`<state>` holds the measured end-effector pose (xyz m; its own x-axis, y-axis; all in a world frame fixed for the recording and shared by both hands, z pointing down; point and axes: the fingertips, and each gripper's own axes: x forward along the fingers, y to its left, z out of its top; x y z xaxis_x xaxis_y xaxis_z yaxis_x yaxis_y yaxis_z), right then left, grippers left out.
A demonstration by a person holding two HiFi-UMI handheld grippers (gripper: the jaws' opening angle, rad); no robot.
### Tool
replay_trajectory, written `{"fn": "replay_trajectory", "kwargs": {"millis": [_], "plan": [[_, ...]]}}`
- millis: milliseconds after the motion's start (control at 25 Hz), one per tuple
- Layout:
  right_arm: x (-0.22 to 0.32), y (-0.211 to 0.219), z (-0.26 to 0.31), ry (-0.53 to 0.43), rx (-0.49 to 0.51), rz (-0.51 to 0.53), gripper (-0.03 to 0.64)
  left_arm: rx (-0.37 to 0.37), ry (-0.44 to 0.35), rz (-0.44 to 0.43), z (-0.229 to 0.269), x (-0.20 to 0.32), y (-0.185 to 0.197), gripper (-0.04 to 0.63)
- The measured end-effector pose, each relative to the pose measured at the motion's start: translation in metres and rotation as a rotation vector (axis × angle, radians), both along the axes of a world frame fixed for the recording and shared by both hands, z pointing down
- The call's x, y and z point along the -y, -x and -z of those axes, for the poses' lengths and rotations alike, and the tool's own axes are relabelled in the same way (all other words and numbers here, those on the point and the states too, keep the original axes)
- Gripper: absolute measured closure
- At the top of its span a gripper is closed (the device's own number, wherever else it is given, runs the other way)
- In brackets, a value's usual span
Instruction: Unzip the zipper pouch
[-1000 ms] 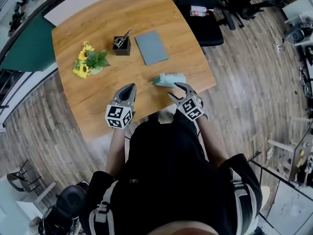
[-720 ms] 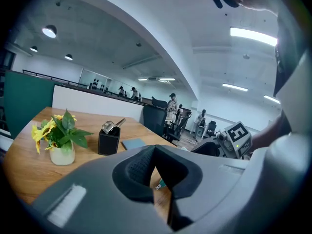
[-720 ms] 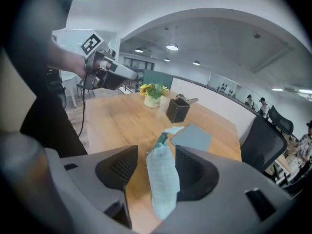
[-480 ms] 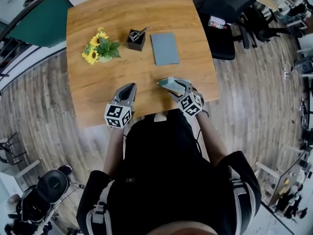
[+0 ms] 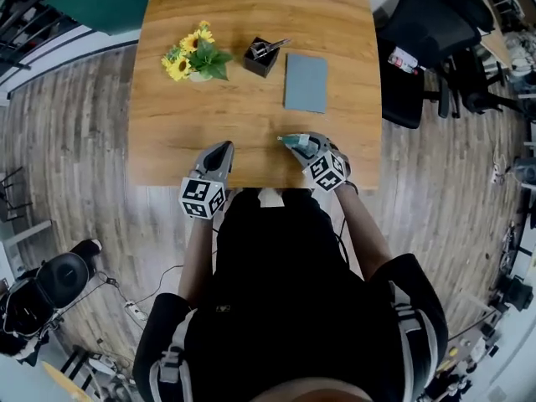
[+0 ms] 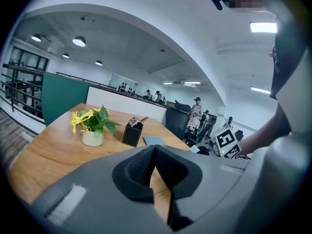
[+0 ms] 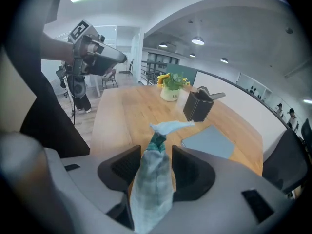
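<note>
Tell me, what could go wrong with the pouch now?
The right tool has just been closing its jaws on the zipper pouch, close to the table edge; if the hold is loose, the pouch may slip off. The left tool is shut and apart from the pouch. It must open before grabbing the zipper pull, which I cannot make out, so it might pinch fabric.

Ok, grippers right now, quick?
Left gripper: closed, empty.
Right gripper: jaws have just been closing, now gripping the zipper pouch.
</note>
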<state>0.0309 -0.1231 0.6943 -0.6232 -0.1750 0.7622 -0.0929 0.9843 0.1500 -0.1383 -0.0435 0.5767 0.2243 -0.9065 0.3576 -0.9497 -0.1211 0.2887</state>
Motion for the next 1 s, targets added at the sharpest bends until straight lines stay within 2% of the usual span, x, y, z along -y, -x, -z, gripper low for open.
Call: {"fn": "replay_trajectory", "kwargs": {"millis": [200, 440, 600, 1000], "plan": [[0.007, 0.009, 0.000, 0.009, 0.023, 0.014, 0.483, -0.004, 0.020, 0.028, -0.005, -0.005, -0.006, 0.597], [0.003, 0.005, 0.005, 0.035, 0.058, -0.019, 0.577, 0.013, 0.015, -0.008, -0.004, 0.001, -0.016, 0.597], [0.005, -0.002, 0.019, 0.055, 0.107, -0.071, 0.583, 0.019, 0.003, -0.037, -0.001, 0.006, -0.022, 0.596], [0.015, -0.019, 0.070, 0.106, 0.316, -0.201, 0.586, 0.021, -0.018, -0.146, -0.002, 0.020, -0.041, 0.596]]}}
